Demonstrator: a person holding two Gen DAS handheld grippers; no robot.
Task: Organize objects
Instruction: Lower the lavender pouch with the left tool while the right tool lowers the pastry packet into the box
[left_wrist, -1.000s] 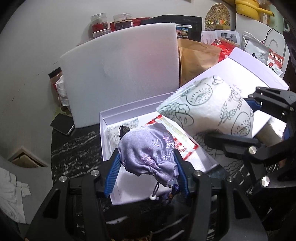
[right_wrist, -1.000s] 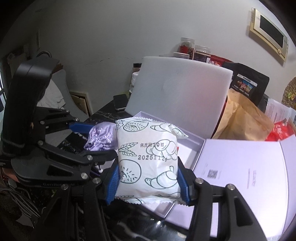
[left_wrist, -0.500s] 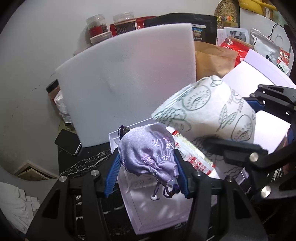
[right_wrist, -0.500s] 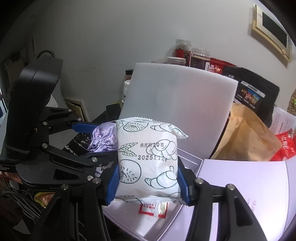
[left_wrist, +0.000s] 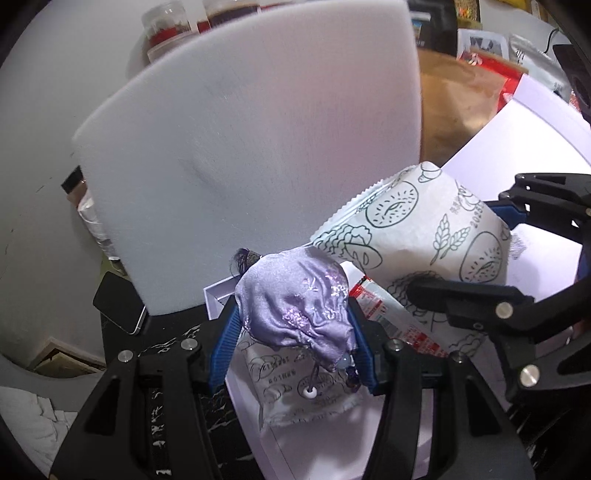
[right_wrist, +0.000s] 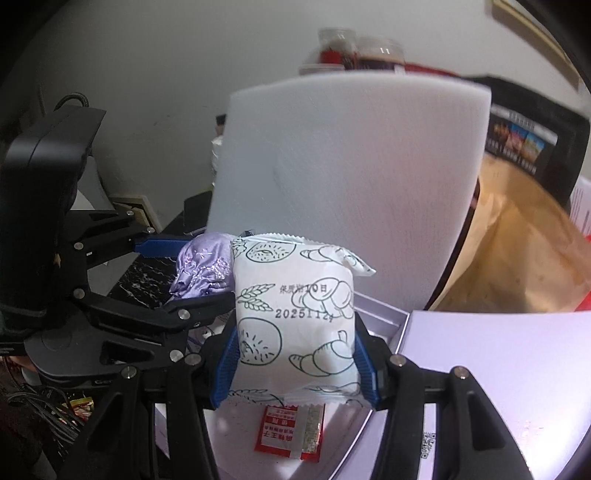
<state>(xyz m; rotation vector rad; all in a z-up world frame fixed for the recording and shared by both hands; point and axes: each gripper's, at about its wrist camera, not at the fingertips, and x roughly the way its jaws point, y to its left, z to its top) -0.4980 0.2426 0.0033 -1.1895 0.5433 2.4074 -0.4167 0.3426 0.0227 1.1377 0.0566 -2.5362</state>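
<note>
My left gripper (left_wrist: 293, 339) is shut on a lilac drawstring pouch (left_wrist: 295, 306), whose cord and beads hang below. It hovers over the near corner of an open white box (left_wrist: 218, 299) that holds a flat printed packet (left_wrist: 291, 398) and a red sachet (left_wrist: 384, 317). My right gripper (right_wrist: 295, 354) is shut on a puffed white snack pack (right_wrist: 295, 310) printed with bread drawings, also over the box. The right gripper (left_wrist: 472, 251) shows at right in the left wrist view, beside the pouch. The red sachet (right_wrist: 291, 430) lies under the pack.
A white foam sheet (left_wrist: 255, 147) stands upright behind the box. The box lid (right_wrist: 498, 387) lies to the right. A phone (left_wrist: 118, 310) rests on the black marble top. Jars (right_wrist: 354, 51), a brown paper bag (right_wrist: 517, 251) and a black bag (right_wrist: 524, 140) crowd the back.
Both grippers have moved forward and a little down over the box, keeping their loads. The foam sheet and box now look nearer and larger.
</note>
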